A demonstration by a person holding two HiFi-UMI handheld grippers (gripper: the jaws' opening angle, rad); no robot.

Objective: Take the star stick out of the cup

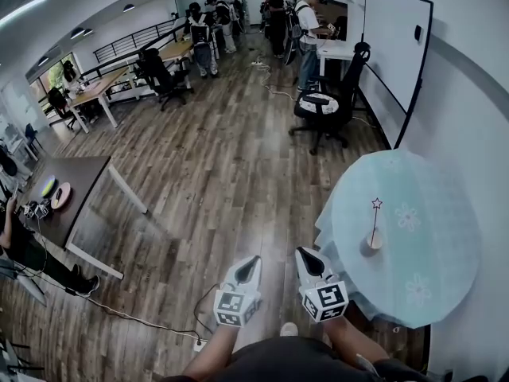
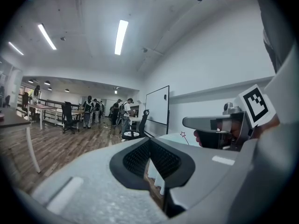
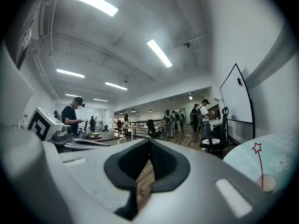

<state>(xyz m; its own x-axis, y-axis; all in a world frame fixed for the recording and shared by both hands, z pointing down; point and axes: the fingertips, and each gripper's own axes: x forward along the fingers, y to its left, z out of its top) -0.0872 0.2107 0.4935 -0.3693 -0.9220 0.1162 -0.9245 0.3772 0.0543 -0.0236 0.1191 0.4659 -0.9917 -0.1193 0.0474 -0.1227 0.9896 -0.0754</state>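
Both grippers hung low over the wooden floor (image 1: 199, 173), close to the person's body and well apart from the task's things. The left gripper (image 1: 254, 259) had its fingers clenched tip to tip with nothing between them. The right gripper (image 1: 303, 253), just beside it on the right, was clenched the same way and also empty.

Farther right stood a round counter (image 1: 433, 237) under a pale blue cloth with flower prints. Toward its left side sat the cup (image 1: 374, 243). The star stick (image 1: 374, 221) stood in it, nearly upright, with its outlined star at the top. Neither gripper touched the cup or the stick.

Beyond the counter, far off to the right, a black office chair (image 1: 322, 106) stood near a whiteboard (image 1: 395, 42) against the wall.
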